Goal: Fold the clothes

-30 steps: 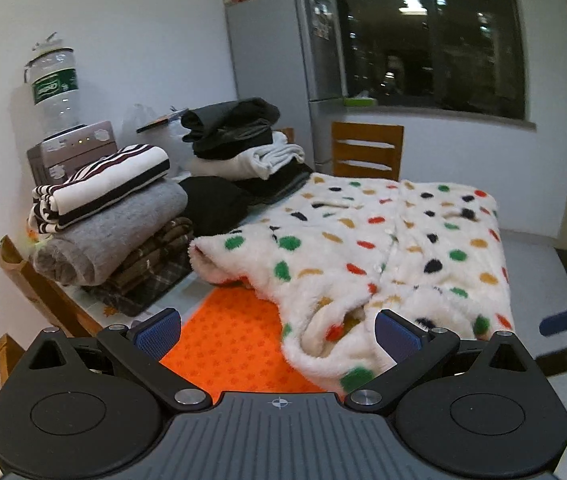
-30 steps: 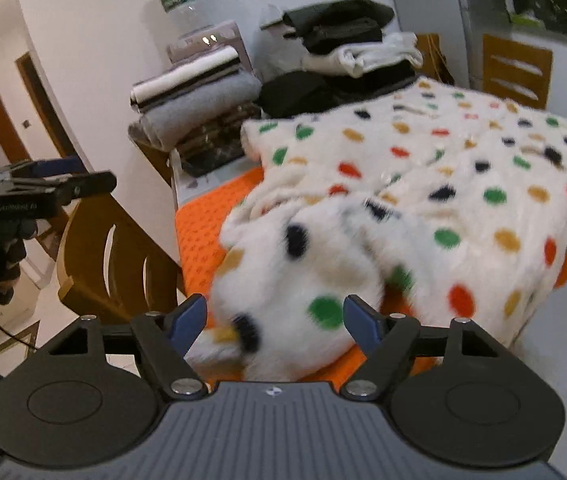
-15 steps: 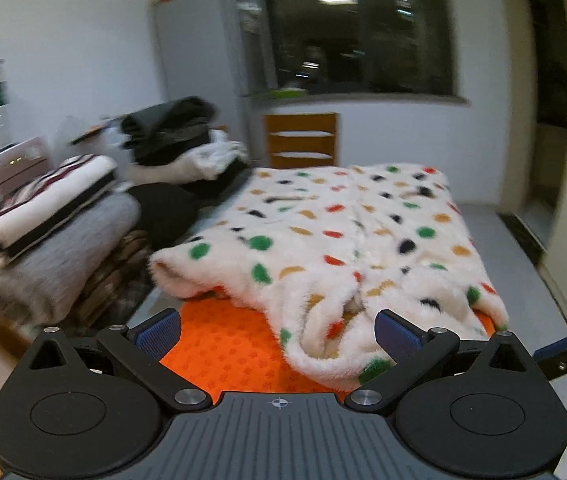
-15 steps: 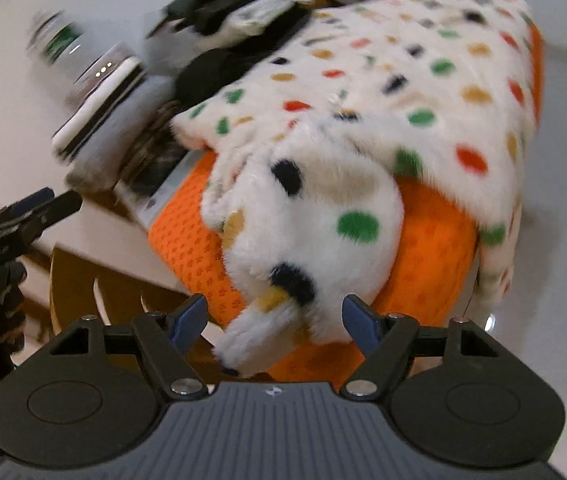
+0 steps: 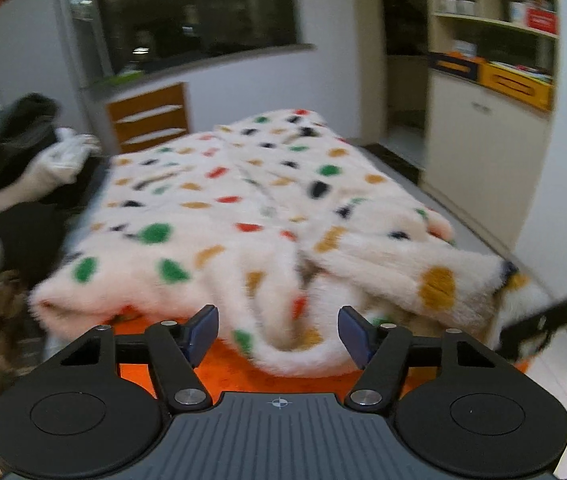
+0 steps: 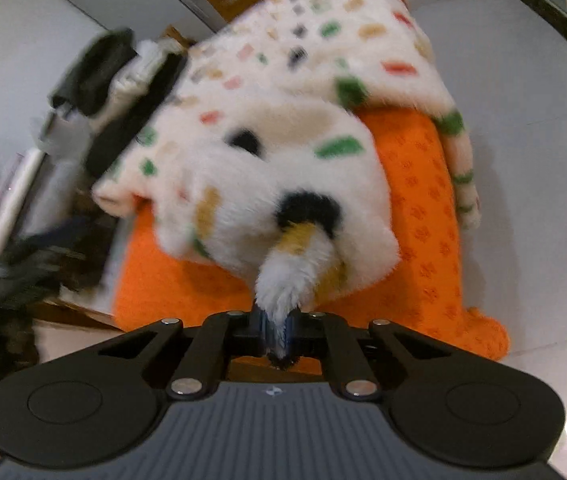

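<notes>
My right gripper (image 6: 276,330) has its fingers clamped on a thin fluffy tip of the spotted fleece (image 5: 243,216), which lies on the orange mat (image 6: 415,216); it may slip out. My left gripper (image 5: 278,330) is closing around a hem fold, not yet pressing, and may bunch extra layers.

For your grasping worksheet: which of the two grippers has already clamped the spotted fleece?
The right gripper: its pads pinch a tuft of the spotted fleece. The left gripper is closing, not yet gripping.
</notes>
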{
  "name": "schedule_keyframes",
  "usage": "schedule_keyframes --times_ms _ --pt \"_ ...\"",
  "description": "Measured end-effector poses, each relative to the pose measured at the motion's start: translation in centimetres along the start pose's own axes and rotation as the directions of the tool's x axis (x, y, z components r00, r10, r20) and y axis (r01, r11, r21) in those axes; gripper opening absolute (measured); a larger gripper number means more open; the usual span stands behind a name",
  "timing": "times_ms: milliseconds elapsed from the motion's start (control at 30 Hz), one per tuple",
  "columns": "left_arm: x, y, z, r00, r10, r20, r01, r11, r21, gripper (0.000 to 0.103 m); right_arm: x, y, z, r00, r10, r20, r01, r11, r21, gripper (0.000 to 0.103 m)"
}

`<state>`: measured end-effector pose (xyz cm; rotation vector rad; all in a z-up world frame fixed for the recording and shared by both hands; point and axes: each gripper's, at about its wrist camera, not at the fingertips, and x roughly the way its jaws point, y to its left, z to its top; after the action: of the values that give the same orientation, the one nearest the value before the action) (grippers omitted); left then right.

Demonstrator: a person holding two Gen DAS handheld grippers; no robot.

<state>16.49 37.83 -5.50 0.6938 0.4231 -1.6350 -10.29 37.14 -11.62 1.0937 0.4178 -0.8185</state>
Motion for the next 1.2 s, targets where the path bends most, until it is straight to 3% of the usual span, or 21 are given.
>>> schedule_keyframes --times_ms 100,300,333,367,400,433,633,700,833,900,967,1033,1200 --pt "2.3 -0.5 -0.3 0.995 -0.099 -0.020 0.100 0.995 0.022 0.068 -3.4 2.4 0.7 0.996 0.054 0.072 -0.053 0.998 -0.021 0.009" --pt "7.9 -1.6 -0.1 0.975 -0.214 -0.061 0.214 0.977 -0.012 0.065 -7.9 5.1 2.5 0.970 0.141 0.197 -0.148 0.989 0.026 0.009" --pt "8.4 -1.6 -0.2 0.968 -0.241 -0.065 0.240 0.970 -0.025 0.052 -8.3 5.3 2.8 0.966 0.147 0.214 -0.159 0.987 0.039 0.009" --pt "8.7 -1.5 -0.3 0.961 -0.269 -0.068 0.267 0.963 -0.041 0.026 -8.6 5.5 3.1 0.963 0.148 0.226 -0.164 0.985 0.050 0.009" --pt "8.6 -1.2 -0.4 0.952 -0.299 -0.066 0.296 0.953 -0.059 0.011 -8.9 5.5 3.2 0.959 0.153 0.239 -0.173 0.983 0.066 0.009" --pt "8.0 -0.9 -0.6 0.947 -0.318 -0.049 0.314 0.947 -0.068 0.002 -9.3 5.3 3.3 0.955 0.157 0.250 -0.183 0.979 0.085 0.009" --pt "0.0 2.6 -0.8 0.944 -0.323 0.064 0.326 0.945 -0.038 0.002 -11.4 3.5 2.3 0.919 0.211 0.332 -0.295 0.928 0.226 0.009" --pt "-2.0 3.9 -1.1 0.950 -0.307 0.062 0.309 0.950 -0.037 0.002 -11.1 2.3 1.5 0.920 0.194 0.341 -0.298 0.912 0.284 0.009" --pt "-2.6 4.9 -1.3 0.956 -0.291 0.036 0.292 0.955 -0.051 0.005 -9.3 -1.0 -0.4 0.938 0.112 0.327 -0.253 0.866 0.431 0.009" --pt "-1.7 4.8 -1.0 0.955 -0.296 0.020 0.297 0.953 -0.067 0.014 -8.4 -2.5 -1.3 0.943 0.062 0.326 -0.225 0.843 0.489 0.009" --pt "-0.5 4.1 -0.4 0.948 -0.317 0.006 0.317 0.946 -0.074 0.036 -7.9 -3.8 -2.0 0.945 -0.004 0.327 -0.180 0.828 0.532 0.010" --pt "0.6 3.3 -0.1 0.940 -0.342 0.001 0.341 0.937 -0.068 0.048 -7.5 -4.9 -2.5 0.946 -0.040 0.323 -0.153 0.820 0.551 0.010" --pt "3.5 0.5 1.0 0.920 -0.391 -0.026 0.388 0.919 -0.070 0.061 -6.8 -6.0 -2.8 0.957 -0.083 0.279 -0.082 0.843 0.532 0.013"
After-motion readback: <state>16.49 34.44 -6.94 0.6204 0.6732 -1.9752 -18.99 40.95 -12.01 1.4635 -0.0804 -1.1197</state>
